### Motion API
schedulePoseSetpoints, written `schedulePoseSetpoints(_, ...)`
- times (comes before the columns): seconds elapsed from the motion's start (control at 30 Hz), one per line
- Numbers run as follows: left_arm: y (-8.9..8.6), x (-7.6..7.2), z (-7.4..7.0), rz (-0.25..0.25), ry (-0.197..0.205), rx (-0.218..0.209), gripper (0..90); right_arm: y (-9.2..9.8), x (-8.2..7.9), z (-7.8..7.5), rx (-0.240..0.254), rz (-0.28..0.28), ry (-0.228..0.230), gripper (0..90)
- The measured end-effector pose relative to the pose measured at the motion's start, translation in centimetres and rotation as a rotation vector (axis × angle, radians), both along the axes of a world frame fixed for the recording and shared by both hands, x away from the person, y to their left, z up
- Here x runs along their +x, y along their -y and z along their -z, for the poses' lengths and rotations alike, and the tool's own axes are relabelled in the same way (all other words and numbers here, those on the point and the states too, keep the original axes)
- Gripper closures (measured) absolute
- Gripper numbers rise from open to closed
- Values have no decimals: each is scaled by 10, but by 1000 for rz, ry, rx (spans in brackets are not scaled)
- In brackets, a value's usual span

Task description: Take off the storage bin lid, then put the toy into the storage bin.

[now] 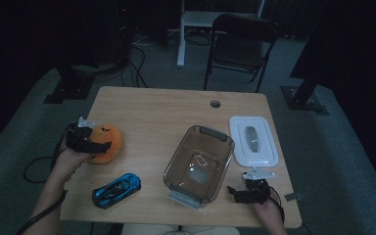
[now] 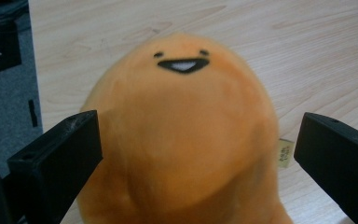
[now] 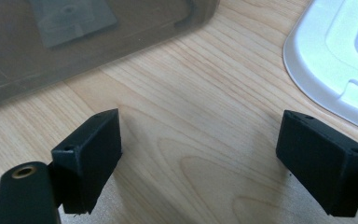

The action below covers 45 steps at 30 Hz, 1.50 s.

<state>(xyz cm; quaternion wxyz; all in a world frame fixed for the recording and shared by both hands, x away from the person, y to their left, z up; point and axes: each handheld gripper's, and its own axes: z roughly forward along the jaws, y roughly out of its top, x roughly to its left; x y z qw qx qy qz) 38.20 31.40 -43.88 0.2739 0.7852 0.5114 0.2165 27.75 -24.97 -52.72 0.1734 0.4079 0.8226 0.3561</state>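
A: High view first: we see the wooden table [image 1: 152,107], then the clear bin [image 1: 198,164] at centre, its white lid [image 1: 269,147] to the right, the orange plush [image 1: 108,142] at left, and the blue toy car [image 1: 117,189] at lower left.

B: Our left gripper [image 2: 193,149] has its jaws wide around the plush, not pressing it. It looks soft and light; we'd squeeze its middle.

A: Our right gripper [image 3: 198,158] stands wide and empty, lower right.
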Motion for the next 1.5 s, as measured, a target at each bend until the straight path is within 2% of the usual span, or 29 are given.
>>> schedulePoseSetpoints(0.03, -1, 1, 6, -27, -10, 5, 15, 0, 0, 0, -1, -2, -1, 137)
schedulePoseSetpoints(0.3, -5, 4, 18, -65, -26, 2, 14, 2, -3, 0, -3, -5, 1, 137)
schedulePoseSetpoints(0.5, -10, 8, 32, -129, -47, -13, 14, 2, -2, 0, -2, 1, 0, 138)
schedulePoseSetpoints(0.57, -8, 8, 35, -131, -43, -5, 13, 2, -2, 0, -2, 2, 0, 138)
schedulePoseSetpoints(0.67, -3, 7, 36, -136, -37, 29, 14, 2, -2, 0, -2, 2, 0, 139)
schedulePoseSetpoints(0.7, -3, 6, 35, -150, -39, 21, 54, 2, -2, 0, -2, 2, 0, 139)
schedulePoseSetpoints(0.8, -4, 2, 27, -147, -29, 6, 341, 2, -3, 0, -2, 2, 1, 140)
schedulePoseSetpoints(0.83, -4, 2, 27, -147, -29, 6, 396, 2, -3, 0, -2, 1, 1, 140)
schedulePoseSetpoints(0.87, -3, 1, 25, -139, -32, 13, 396, 2, -3, 0, -2, 1, 1, 140)
schedulePoseSetpoints(0.9, -3, 0, 22, -117, -33, 14, 494, 2, -3, 0, -2, 2, 0, 139)
schedulePoseSetpoints(1.13, -4, -4, 12, -89, -20, 13, 594, 2, -2, 0, -1, 2, -1, 139)
schedulePoseSetpoints(1.37, -3, -7, 5, -120, 13, 14, 605, 3, -2, 0, 2, 2, -3, 139)
schedulePoseSetpoints(1.5, -1, -9, -1, -110, 24, -10, 605, 3, -2, 0, 2, 4, -4, 139)
